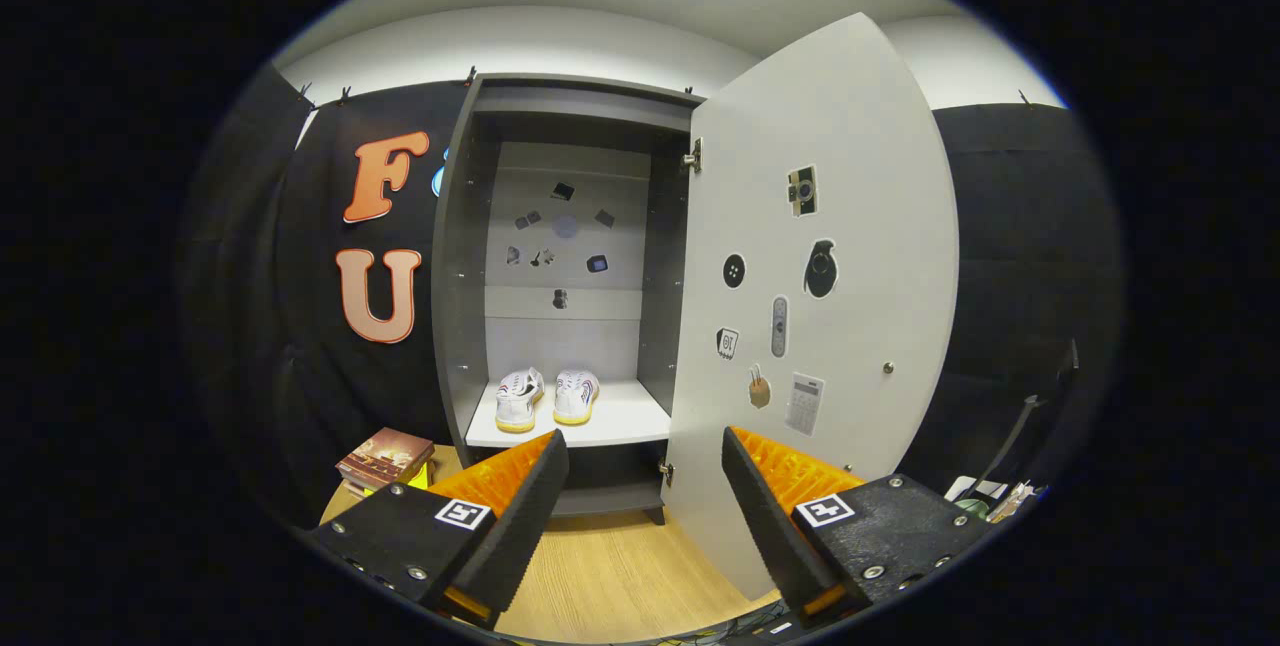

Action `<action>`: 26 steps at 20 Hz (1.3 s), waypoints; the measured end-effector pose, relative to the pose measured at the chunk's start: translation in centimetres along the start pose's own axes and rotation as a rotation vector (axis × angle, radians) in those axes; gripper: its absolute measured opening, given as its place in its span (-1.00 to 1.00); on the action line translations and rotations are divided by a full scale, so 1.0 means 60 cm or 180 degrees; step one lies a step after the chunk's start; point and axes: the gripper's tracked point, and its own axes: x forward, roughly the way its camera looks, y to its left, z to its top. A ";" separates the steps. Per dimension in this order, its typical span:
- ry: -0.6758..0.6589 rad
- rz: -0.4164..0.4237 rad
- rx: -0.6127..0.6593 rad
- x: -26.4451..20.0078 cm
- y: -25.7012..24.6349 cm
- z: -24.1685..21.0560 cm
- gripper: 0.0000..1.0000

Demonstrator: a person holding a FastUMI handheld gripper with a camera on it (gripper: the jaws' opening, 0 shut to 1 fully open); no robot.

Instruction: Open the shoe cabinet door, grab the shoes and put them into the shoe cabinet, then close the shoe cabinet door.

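The fingers of the gripper [645,451] stand wide apart and hold nothing. Beyond them the grey shoe cabinet [462,256] is open, its pale door [850,226] swung out just ahead of the right-hand finger and stuck with small stickers too small to read. A pair of white shoes [547,396] with yellowish soles sits side by side on the shelf [625,421].

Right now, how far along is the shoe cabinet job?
Mostly done. The door stands swung open and the shoes sit side by side on the shelf inside the cabinet. Nothing is in hand: the gripper is open and empty, back from the cabinet, with the door's edge just ahead of its fingers. What's left is closing the door.
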 end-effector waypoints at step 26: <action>0.0051 0.0002 0.0321 0.000 -0.335 -0.035 0.91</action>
